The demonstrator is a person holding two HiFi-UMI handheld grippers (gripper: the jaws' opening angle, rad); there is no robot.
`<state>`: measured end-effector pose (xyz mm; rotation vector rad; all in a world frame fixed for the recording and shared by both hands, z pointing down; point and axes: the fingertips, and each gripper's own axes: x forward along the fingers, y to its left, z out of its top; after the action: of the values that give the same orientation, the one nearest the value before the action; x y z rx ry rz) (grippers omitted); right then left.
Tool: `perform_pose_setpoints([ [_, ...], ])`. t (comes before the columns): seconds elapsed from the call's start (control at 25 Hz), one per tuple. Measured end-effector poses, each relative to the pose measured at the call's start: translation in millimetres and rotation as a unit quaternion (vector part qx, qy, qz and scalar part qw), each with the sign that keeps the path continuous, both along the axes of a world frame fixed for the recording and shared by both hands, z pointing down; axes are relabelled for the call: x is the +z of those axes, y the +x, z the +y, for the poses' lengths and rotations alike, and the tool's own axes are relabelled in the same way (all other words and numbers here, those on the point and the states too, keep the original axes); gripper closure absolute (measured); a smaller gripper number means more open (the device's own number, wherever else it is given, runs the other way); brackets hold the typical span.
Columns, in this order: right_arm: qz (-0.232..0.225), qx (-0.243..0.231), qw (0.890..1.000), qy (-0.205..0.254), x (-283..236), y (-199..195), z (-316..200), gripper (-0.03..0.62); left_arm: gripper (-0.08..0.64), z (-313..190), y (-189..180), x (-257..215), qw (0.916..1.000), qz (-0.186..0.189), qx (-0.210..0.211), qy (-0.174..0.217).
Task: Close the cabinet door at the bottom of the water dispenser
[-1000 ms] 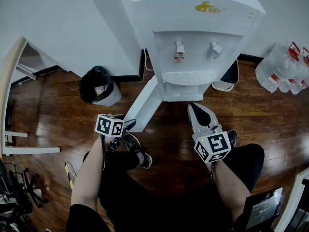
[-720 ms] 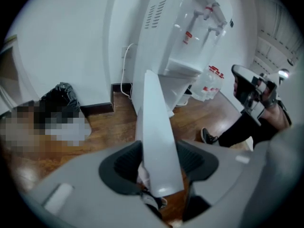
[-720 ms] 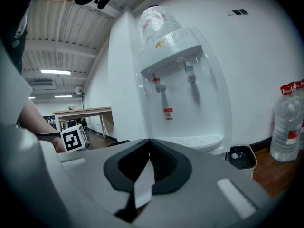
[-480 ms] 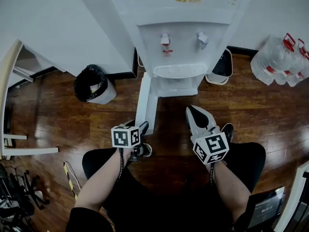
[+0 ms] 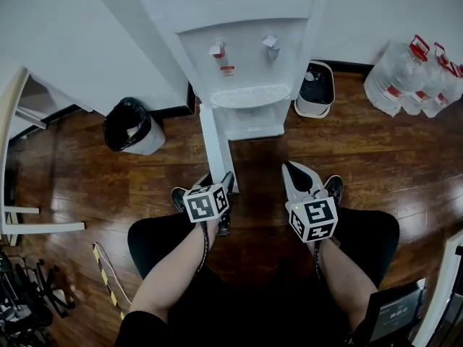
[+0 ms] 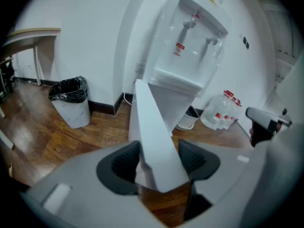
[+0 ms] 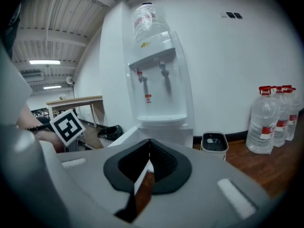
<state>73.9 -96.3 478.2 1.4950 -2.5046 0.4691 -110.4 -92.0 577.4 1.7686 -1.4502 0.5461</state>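
The white water dispenser (image 5: 242,42) stands against the wall, and its bottom cabinet door (image 5: 215,147) sticks out toward me, edge on. My left gripper (image 5: 217,182) is at the door's free end. In the left gripper view its jaws (image 6: 159,159) are opening, with the door (image 6: 153,127) standing between the dark pads (image 6: 122,163); the pads do not press on it. My right gripper (image 5: 296,176) hovers to the right of the door, in front of the cabinet, shut with nothing in it. The right gripper view shows the dispenser (image 7: 159,80) and door (image 7: 126,137) past its closed jaws (image 7: 148,158).
A black-bagged waste bin (image 5: 130,127) sits left of the dispenser, and a small white bin (image 5: 315,89) sits to its right. Several water bottles (image 5: 409,74) stand at the far right. A white table (image 5: 10,121) edges the left side. My legs and shoes are below the grippers.
My left gripper moved right to the door's free end, and its jaws widened around that end. The door swung from slanting left to pointing at me. My right gripper sank slightly.
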Motion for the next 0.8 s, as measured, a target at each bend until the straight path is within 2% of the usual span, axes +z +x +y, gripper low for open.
perform_pose_setpoints([
  [0.16,0.017,0.000,0.999,-0.036,32,1,9,0.586,0.281,0,13,0,0.9995,0.007,-0.029,-0.002],
  [0.36,-0.001,0.019,0.996,-0.092,61,2,9,0.586,0.281,-7,30,-1,0.9971,0.016,-0.074,0.005],
  [0.44,0.015,0.011,0.992,-0.121,80,-1,14,0.586,0.281,-9,37,-1,0.9962,0.018,-0.085,0.007],
  [0.52,0.048,-0.021,0.984,-0.167,109,-9,26,0.587,0.279,-9,43,-1,0.9957,0.024,-0.089,0.005],
  [0.64,0.098,-0.089,0.964,-0.230,155,-28,50,0.586,0.275,-13,57,-2,0.9954,0.050,-0.082,-0.005],
  [0.72,0.112,-0.133,0.954,-0.243,170,-45,59,0.584,0.274,-18,69,-1,0.9951,0.072,-0.066,-0.014],
  [0.8,0.102,-0.164,0.949,-0.248,173,-61,61,0.581,0.276,-21,84,-2,0.9949,0.094,-0.030,-0.021],
])
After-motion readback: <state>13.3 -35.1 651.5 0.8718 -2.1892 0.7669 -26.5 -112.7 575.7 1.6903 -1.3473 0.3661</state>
